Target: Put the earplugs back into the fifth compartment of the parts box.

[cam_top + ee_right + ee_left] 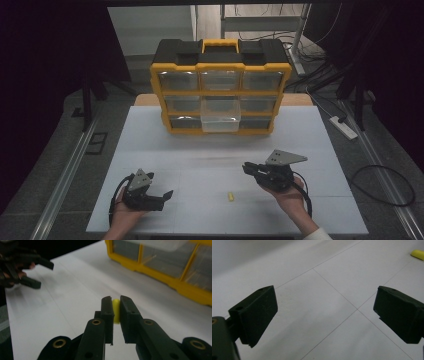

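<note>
High view shows a white table (165,150) with a yellow-and-black plastic organiser cabinet of clear drawers (220,85) standing at its far middle; one clear drawer (220,117) in the middle column is pulled out toward the near side. At the near left, a hand holds the left gripper (162,197) low over the table, its two black jaws spread wide with bare table between them, as the left gripper view (324,307) confirms. A small yellow plastic piece (231,196) lies on the table at the near middle, between the two grippers and apart from both; it also shows at the far right corner of the left gripper view (417,254). At the near right, the other hand holds the right gripper (248,169), which points left. In the right gripper view its jaws (116,310) are nearly closed, clamped on a second small yellow piece (115,311) pinched between the pads. Beyond it, the yellow cabinet (175,272) stands at the far right and the left gripper (37,272) at the far left.
</note>
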Available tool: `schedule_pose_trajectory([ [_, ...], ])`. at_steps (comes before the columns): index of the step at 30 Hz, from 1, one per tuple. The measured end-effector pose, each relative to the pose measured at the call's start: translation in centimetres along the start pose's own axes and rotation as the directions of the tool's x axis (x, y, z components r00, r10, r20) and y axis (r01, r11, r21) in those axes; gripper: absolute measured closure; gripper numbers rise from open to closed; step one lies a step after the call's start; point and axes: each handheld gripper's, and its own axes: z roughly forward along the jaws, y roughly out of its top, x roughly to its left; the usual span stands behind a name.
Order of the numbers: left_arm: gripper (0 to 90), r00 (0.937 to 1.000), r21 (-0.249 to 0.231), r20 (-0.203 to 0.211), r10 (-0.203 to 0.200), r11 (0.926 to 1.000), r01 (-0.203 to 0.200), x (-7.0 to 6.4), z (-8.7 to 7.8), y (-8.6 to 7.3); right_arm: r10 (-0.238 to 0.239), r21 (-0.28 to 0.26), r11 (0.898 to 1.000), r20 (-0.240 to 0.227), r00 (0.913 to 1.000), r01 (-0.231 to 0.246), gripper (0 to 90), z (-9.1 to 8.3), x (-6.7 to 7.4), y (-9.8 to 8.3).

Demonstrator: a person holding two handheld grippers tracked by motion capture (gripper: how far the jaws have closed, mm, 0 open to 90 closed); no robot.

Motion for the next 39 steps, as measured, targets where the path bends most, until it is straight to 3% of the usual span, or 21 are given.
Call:
schedule_pose_trajectory([
  [12, 5.6, 1.0, 0.0, -0.001, 0.003, 1.0, -0.003, 0.0, 0.0, 0.0, -0.022, -0.086, 0.996, 0.016, 0.9996, 0.024, 81.6, -1.0, -0.2, 2.8],
  [25, 5.6, 1.0, -0.002, -0.001, 0.0, 1.0, 0.0, 0.0, 0.0, 0.0, -0.046, -0.153, 0.987, 0.027, 0.9986, 0.049, 81.6, -0.6, -0.5, 5.9],
  [39, 5.7, 1.0, -0.006, -0.001, 0.0, 1.0, 0.0, 0.1, -0.2, -0.1, -0.028, -0.195, 0.98, 0.05, 0.9983, 0.038, 81.5, -0.1, -1.7, 8.7],
])
